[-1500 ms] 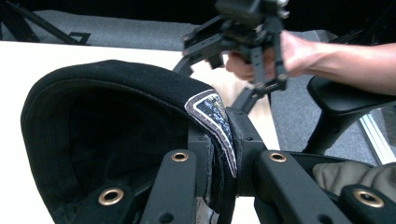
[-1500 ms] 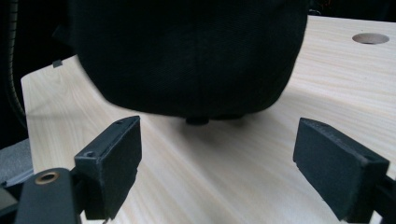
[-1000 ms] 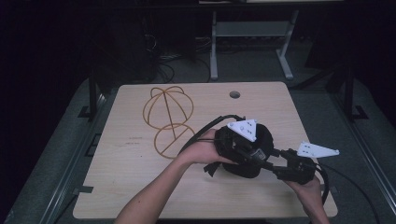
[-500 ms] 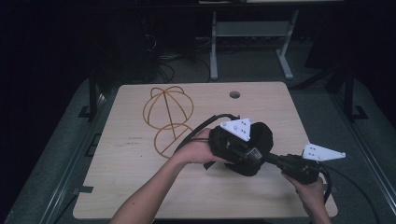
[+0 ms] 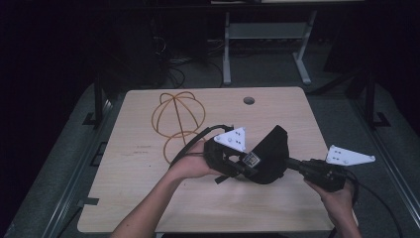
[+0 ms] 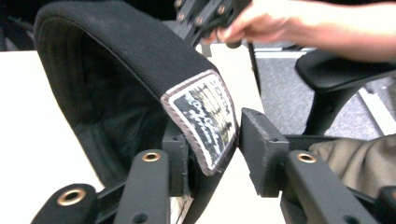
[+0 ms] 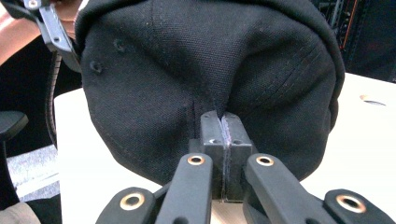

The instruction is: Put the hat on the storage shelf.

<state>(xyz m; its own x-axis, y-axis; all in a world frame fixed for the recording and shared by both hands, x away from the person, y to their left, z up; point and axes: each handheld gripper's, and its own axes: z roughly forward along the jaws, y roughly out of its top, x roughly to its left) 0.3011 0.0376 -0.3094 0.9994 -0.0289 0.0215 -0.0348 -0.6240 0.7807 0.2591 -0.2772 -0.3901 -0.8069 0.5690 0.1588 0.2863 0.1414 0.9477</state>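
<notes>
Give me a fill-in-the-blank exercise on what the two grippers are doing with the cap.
1. The right gripper is shut on the ____ cap's fabric.
2. The left gripper is ____, with the cap's label between its jaws.
3. The orange wire frame stands on the ____ table.
4. The cap is held by ____ grippers.

Missing words: black; open; wooden; two

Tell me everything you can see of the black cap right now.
The black cap is woven fabric with stitched seams and eyelets, held up off the wooden table. The right gripper pinches a fold of its crown shut. The left gripper straddles the edge bearing a sewn label, jaws apart. Its hollow inside faces the left gripper.
</notes>
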